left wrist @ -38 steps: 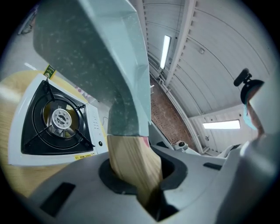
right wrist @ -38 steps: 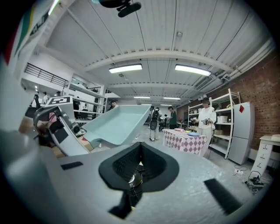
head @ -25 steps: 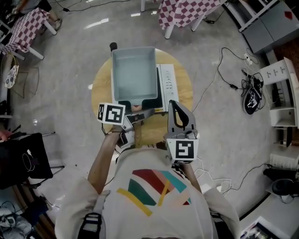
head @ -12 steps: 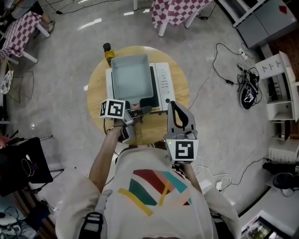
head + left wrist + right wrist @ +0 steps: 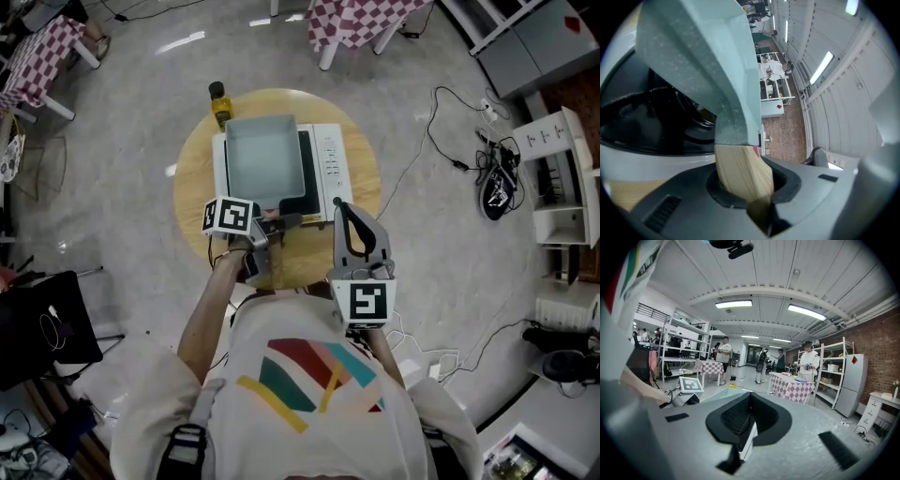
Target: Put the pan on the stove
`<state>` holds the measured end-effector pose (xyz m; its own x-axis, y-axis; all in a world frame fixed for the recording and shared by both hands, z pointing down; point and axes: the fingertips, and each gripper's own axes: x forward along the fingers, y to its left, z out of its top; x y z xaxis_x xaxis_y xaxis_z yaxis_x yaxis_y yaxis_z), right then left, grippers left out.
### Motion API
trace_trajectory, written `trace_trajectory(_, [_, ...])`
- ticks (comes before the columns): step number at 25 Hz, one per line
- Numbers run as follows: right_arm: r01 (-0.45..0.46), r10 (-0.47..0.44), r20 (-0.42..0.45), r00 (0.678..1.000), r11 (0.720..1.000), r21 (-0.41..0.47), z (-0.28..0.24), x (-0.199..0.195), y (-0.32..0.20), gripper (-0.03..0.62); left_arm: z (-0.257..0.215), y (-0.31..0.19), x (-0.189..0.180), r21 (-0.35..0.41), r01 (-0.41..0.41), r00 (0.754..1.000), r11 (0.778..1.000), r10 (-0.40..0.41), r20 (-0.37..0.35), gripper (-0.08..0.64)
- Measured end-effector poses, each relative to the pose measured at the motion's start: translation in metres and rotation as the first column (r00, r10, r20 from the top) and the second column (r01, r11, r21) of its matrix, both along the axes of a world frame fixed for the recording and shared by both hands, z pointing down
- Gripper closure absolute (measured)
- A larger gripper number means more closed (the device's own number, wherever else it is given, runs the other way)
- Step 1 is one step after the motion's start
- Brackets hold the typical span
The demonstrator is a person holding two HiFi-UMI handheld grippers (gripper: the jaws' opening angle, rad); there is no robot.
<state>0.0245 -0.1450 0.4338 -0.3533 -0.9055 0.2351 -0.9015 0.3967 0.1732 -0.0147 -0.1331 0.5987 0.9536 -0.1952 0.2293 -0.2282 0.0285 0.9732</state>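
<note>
A square pale blue-green pan [image 5: 262, 157] rests low over the black top of the white stove [image 5: 330, 164] on the round wooden table [image 5: 195, 178]. Its wooden handle [image 5: 272, 216] points toward me. My left gripper [image 5: 278, 223] is shut on that handle; in the left gripper view the handle [image 5: 740, 173] runs between the jaws and the pan [image 5: 708, 61] rises above the stove's black plate [image 5: 651, 112]. Whether the pan's base touches the plate I cannot tell. My right gripper [image 5: 343, 211] hovers at the stove's near right corner, shut [image 5: 745, 427], with nothing in it.
A yellow bottle [image 5: 218, 101] stands at the table's far left edge. The stove's control strip [image 5: 332, 161] lies right of the pan. Checkered tables [image 5: 361, 21], a white shelf [image 5: 562, 178] and floor cables [image 5: 441, 122] surround the table. People stand in the background [image 5: 811, 364].
The pan has come down toward the stove's plate and looks smaller in the head view. The yellow bottle has come into sight. The right gripper has hardly moved.
</note>
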Motion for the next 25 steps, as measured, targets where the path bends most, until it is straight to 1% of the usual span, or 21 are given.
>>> trace_trajectory(3, [-0.001, 0.001, -0.004, 1.0, 1.0, 0.002, 0.0, 0.001, 0.0, 0.592, 0.004, 0.001, 0.0, -0.016, 0.006, 1.0, 1.0, -0.006, 0.001, 0.502])
trace_trajectory(6, [0.001, -0.001, -0.007, 1.0, 1.0, -0.011, 0.001, 0.0, 0.0, 0.592, 0.009, 0.003, 0.0, -0.019, -0.008, 1.0, 1.0, 0.009, 0.017, 0.502])
trace_trajectory(12, [0.019, -0.019, -0.008, 1.0, 1.0, -0.021, 0.003, -0.007, 0.0, 0.592, 0.011, 0.003, 0.002, -0.022, -0.002, 1.0, 1.0, 0.002, 0.002, 0.503])
trace_trajectory(15, [0.015, -0.015, -0.007, 1.0, 0.999, -0.036, 0.005, -0.007, 0.0, 0.592, 0.01, 0.003, 0.003, -0.03, 0.001, 1.0, 1.0, -0.002, -0.018, 0.503])
trace_trajectory(19, [0.02, -0.021, -0.009, 1.0, 1.0, -0.011, 0.004, -0.007, -0.002, 0.592, 0.008, 0.003, 0.003, -0.039, 0.006, 0.998, 0.999, -0.008, -0.056, 0.503])
trace_trajectory(22, [0.025, -0.025, -0.007, 1.0, 1.0, -0.011, 0.005, -0.009, -0.001, 0.592, 0.004, 0.001, 0.002, -0.037, 0.027, 0.994, 0.999, -0.031, -0.104, 0.503])
trace_trajectory(25, [0.029, -0.029, -0.007, 1.0, 0.999, -0.014, 0.005, -0.011, 0.0, 0.592, 0.0, -0.002, 0.0, -0.035, 0.063, 0.985, 0.997, -0.068, -0.161, 0.502])
